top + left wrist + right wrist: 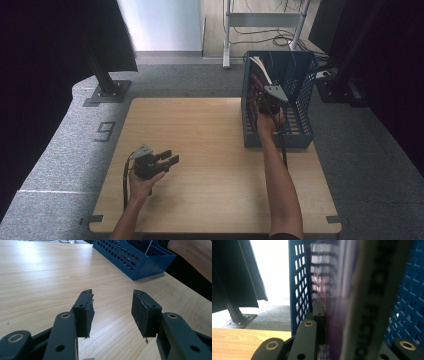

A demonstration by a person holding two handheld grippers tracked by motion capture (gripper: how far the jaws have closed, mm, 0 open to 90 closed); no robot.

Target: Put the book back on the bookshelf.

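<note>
High view: wooden table [210, 165] takes the middle of the frame, grey carpet around it. Blue basket [300, 100] stands on the table's upper right corner, lattice walls, open top.

Right gripper [267, 102] is inside the basket at its left side, the forearm running up from the bottom edge of the frame. It pinches a book [261, 70] that stands on edge in the basket, leaning against the left wall, white page edges showing at the top.

Right gripper view: the book [362, 302] fills the centre and right, blurred at this range, purple cover with a pale edge bearing dark lettering too soft to read. The gripper's [329, 322] left jaw lies flat against the cover; the right jaw is mostly hidden behind the book. Jaws pressed on the book from both sides. Basket lattice [298, 287] sits just left of the jaw, more lattice at far right. Table edge at lower left.

Left gripper [167, 160] sits at lower left of the high view, well apart from the basket, low over bare table, jaws pointing right.

Left gripper view: jaws [112, 311] spread, nothing between them, just wood grain. Pads look worn and frayed at the edges. The basket [135, 262] is at upper right, a forearm at the far right edge.
</note>
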